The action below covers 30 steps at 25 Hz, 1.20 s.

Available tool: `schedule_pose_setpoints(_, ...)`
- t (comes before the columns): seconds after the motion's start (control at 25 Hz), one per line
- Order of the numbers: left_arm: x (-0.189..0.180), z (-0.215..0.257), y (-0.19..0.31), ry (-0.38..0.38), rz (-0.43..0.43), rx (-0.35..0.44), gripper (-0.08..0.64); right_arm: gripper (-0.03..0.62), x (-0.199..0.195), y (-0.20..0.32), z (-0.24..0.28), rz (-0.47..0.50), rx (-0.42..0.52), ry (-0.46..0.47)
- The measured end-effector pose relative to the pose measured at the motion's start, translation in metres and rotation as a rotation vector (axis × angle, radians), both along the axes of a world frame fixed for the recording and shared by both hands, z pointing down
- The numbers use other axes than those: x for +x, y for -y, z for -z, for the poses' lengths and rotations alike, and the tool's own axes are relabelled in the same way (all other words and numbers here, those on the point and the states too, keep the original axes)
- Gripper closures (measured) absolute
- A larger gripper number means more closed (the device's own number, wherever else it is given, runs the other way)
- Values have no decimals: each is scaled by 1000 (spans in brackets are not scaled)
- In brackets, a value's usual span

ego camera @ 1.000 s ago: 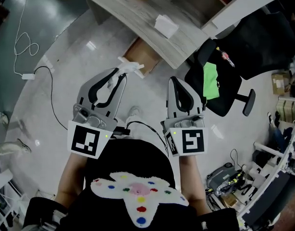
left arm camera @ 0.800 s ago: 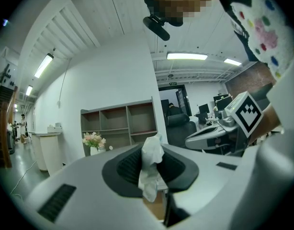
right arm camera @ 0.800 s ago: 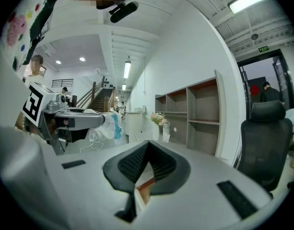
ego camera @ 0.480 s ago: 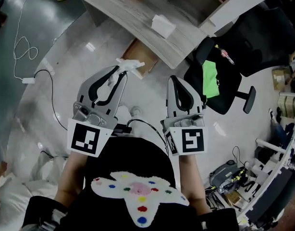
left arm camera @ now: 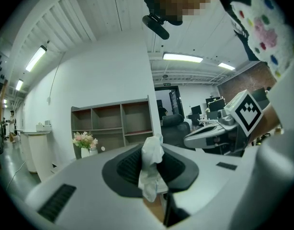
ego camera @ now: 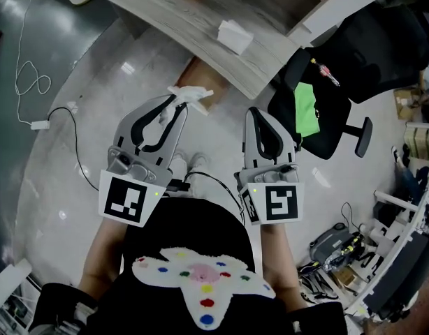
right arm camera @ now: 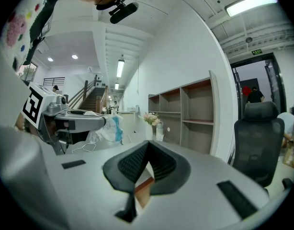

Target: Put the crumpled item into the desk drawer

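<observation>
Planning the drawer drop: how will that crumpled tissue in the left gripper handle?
Probably floppy: the tissue sags in folds between the left gripper's jaws. Its thin sheet looks very light, so it may cling or drift on release.

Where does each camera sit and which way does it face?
Head view: on the person's head, looking down at left gripper, right gripper, shirt and desk.
Left gripper view: on the left gripper, facing a shelf unit along fingers shut on the crumpled tissue; shirt at right.
Right gripper view: on the right gripper, facing the shelf unit along shut, empty fingers; shirt upper left.
Shared: the shelf unit, both gripper views.
</observation>
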State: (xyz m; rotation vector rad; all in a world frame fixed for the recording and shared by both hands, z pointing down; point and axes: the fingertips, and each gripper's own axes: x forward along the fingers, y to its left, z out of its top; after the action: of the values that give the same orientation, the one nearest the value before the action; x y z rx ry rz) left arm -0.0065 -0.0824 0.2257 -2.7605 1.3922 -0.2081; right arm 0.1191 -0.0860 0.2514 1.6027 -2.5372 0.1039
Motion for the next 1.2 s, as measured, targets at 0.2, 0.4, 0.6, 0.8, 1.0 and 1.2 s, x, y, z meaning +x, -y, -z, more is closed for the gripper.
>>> schedule_pose_setpoints(0.2, -5, -6, 4, -4, -23, -14, 483, 588, -5, 1, -6, -16, -18, -11)
schedule_pose_setpoints(0.4, -13, -11, 11, -9, -35, -28, 483, 588, -14, 5, -10, -26, -32, -19)
schedule_pose_setpoints(0.6, -15, -16, 12, -3, -43, -44, 483, 588, -16, 5, -17, -23, -50, -28)
schedule_pose_setpoints(0.8, -16, -25, 14, 0, -51, -64, 484, 588, -17, 5, -24, -26, -69, -31)
schedule_pose_setpoints(1.0, -18, -40, 16, -6, -53, -94, 484, 588, -19, 6, -38, -27, -98, -46)
schedule_pose_setpoints(1.2, -21, -57, 22, 11, -64, -123, 483, 588, -19, 8, -58, -26, -140, -63)
